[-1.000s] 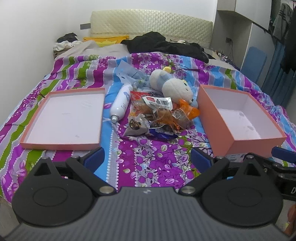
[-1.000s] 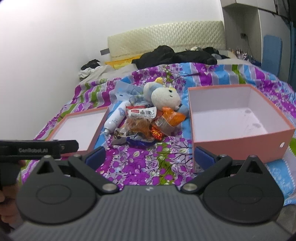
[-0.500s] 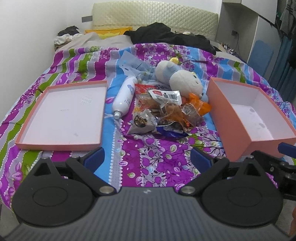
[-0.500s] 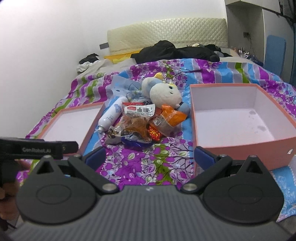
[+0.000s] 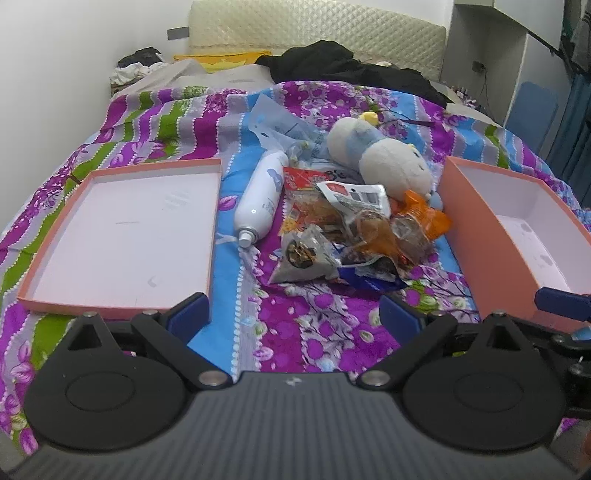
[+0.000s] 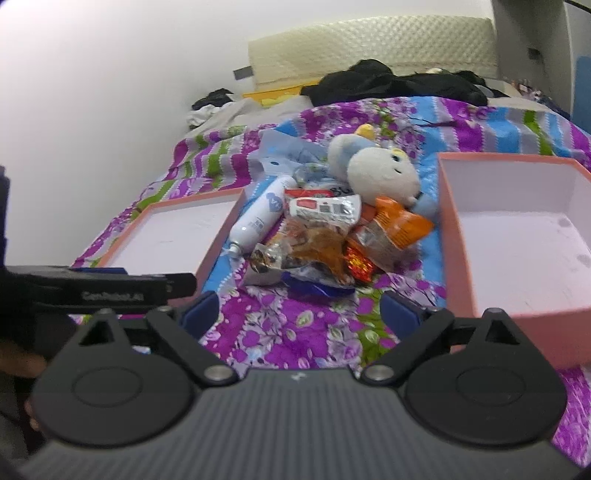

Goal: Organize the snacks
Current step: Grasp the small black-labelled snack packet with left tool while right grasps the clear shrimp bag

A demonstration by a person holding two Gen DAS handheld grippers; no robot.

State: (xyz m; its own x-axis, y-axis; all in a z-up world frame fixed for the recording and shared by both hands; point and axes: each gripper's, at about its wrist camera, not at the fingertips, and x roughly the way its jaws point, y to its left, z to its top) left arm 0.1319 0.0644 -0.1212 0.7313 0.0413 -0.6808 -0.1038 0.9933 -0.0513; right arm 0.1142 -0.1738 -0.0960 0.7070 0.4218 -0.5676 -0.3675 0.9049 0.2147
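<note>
Purple floral bedspread; quilted headboard; white wall.

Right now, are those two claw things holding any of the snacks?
No. The left gripper and right gripper are both open and empty, short of the snack pile. The right one's jaws have just been closing a little.

A bed with a purple, blue and green flowered cover carries everything. On it, at left, lies a shallow pink lid; at right a deeper pink box. Between them sits a heap of snack packets, a white bottle on its side just beside them, and a plush toy behind. Dark clothes lie near the headboard.
</note>
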